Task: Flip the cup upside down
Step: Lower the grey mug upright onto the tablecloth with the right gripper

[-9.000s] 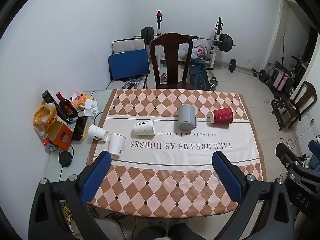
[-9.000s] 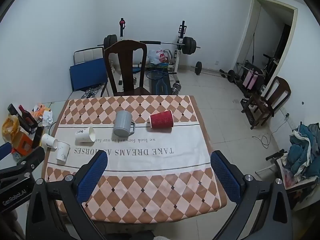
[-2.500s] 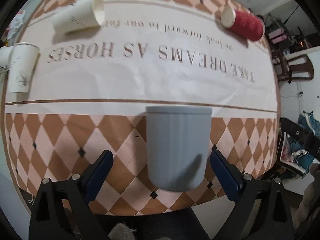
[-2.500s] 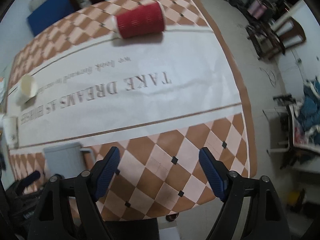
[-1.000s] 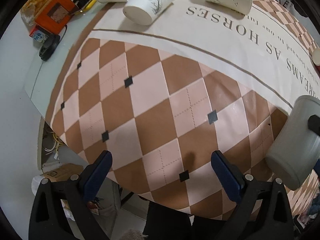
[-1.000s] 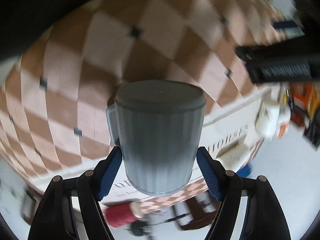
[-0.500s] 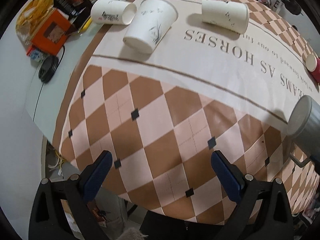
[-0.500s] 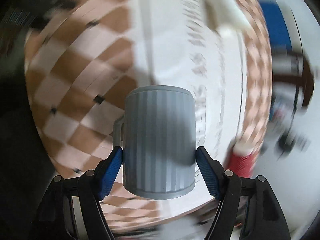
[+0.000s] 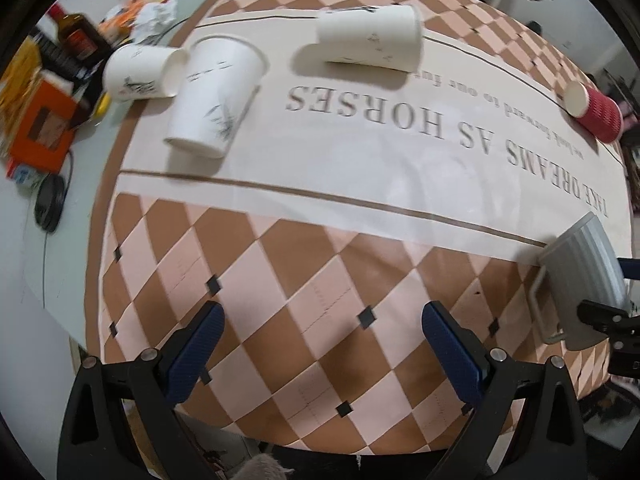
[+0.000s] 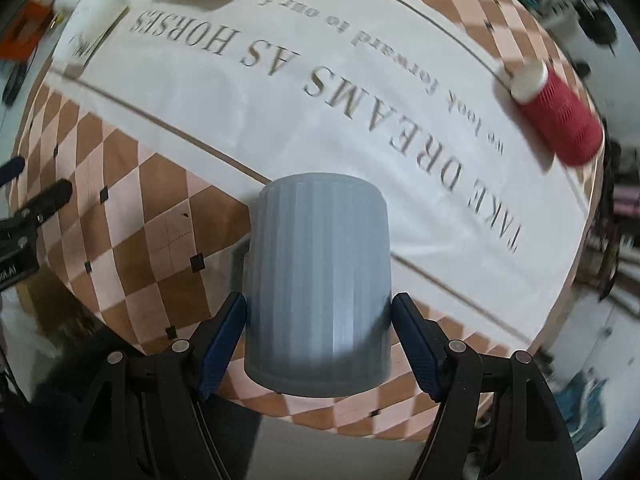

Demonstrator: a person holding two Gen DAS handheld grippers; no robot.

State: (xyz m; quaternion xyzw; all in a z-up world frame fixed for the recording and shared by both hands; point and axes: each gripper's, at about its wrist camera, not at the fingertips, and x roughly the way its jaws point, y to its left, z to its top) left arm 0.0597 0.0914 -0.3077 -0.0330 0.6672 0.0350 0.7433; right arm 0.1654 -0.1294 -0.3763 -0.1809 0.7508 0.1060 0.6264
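Note:
My right gripper is shut on the grey ribbed mug, with its blue pads against the mug's two sides. The mug is held above the near part of the checkered tablecloth. In the left wrist view the mug shows at the far right edge with its handle toward the table's middle. My left gripper is open and empty over the table's near left part.
A red paper cup lies on its side at the far right. Three white paper cups lie on their sides at the far left. Bottles and an orange box stand off the cloth's left edge.
My right gripper has swung round with the mug, so the table now lies ahead of it. My left gripper has moved back and tilted toward the white cups.

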